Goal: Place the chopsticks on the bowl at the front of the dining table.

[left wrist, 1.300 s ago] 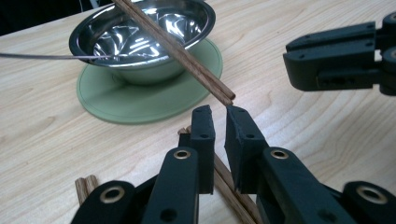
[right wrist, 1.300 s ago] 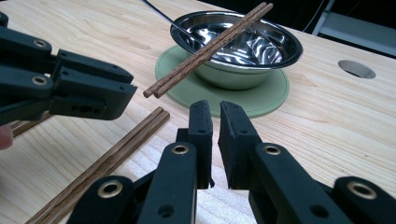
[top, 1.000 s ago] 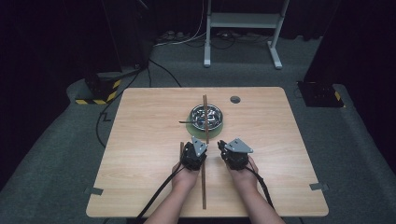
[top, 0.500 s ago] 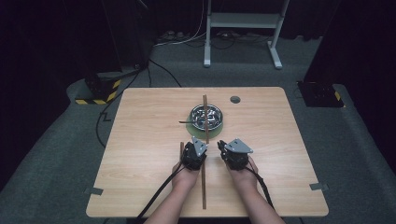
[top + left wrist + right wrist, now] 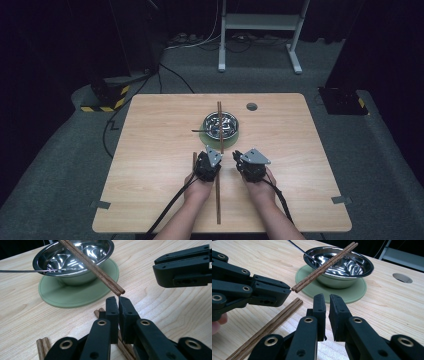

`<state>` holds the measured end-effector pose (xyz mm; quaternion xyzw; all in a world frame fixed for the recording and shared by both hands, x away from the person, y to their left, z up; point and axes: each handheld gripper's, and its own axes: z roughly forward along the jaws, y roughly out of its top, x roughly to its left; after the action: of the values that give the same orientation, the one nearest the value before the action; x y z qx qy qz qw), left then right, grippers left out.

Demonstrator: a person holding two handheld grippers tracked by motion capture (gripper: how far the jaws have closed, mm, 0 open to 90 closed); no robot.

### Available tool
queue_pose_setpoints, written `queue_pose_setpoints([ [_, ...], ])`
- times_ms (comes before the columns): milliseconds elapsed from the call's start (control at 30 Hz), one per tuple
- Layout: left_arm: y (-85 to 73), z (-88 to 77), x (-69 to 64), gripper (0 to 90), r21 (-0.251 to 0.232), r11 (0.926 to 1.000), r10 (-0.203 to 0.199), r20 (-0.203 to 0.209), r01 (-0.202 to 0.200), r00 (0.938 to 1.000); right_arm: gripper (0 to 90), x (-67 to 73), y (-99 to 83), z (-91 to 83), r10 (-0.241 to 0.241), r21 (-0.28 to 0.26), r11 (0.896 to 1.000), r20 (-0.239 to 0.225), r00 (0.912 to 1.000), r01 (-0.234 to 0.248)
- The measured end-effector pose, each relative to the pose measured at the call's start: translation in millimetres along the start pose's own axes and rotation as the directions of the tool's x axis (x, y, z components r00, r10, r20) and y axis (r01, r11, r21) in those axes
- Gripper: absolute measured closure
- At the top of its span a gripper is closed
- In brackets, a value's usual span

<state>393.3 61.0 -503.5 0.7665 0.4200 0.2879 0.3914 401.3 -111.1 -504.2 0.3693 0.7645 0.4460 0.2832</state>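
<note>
A pair of brown wooden chopsticks (image 5: 218, 200) lies flat on the table (image 5: 150, 150) in front of us, running lengthwise between our two hands, and our left gripper (image 5: 118, 302) hovers just above its far end with its jaws closed on nothing. Our right gripper (image 5: 327, 300) hangs beside it, just to the right of that pair, its jaws likewise drawn nearly together and empty. A second pair of chopsticks (image 5: 220, 126) rests across the rim of the steel bowl (image 5: 221, 124), its near end jutting out toward the grippers and clear of the table. The bowl stands on a round green mat (image 5: 67, 293) past both grippers, and a thin metal utensil (image 5: 200, 131) lies in it, sticking out over the left rim.
</note>
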Motion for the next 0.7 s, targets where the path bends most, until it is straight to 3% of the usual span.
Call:
queue_pose_setpoints([
  [200,-1.7,-9.2,3.2,81.2,-0.009,0.9998,-0.018,0.010,0.018,0.9998,82.9,0.7,0.2,-0.5,-0.008,0.000,1.000,-0.005,1.0000,0.008],
  [367,-0.7,-23.3,11.8,71.6,-0.016,0.9997,-0.019,0.017,0.019,0.9997,81.2,-0.3,0.1,-1.4,0.006,-0.004,1.000,-0.011,0.9999,-0.006],
  [467,-1.9,-34.9,25.0,62.9,-0.025,0.9985,-0.048,0.028,0.049,0.9984,79.9,-1.9,0.1,-1.8,0.009,-0.009,1.000,-0.011,0.9999,-0.009],
  [700,-16.3,-65.1,60.9,46.5,-0.023,0.9953,-0.094,0.005,0.095,0.9955,75.4,-0.5,0.0,-1.5,0.011,-0.007,1.000,-0.004,0.9999,-0.011],
])
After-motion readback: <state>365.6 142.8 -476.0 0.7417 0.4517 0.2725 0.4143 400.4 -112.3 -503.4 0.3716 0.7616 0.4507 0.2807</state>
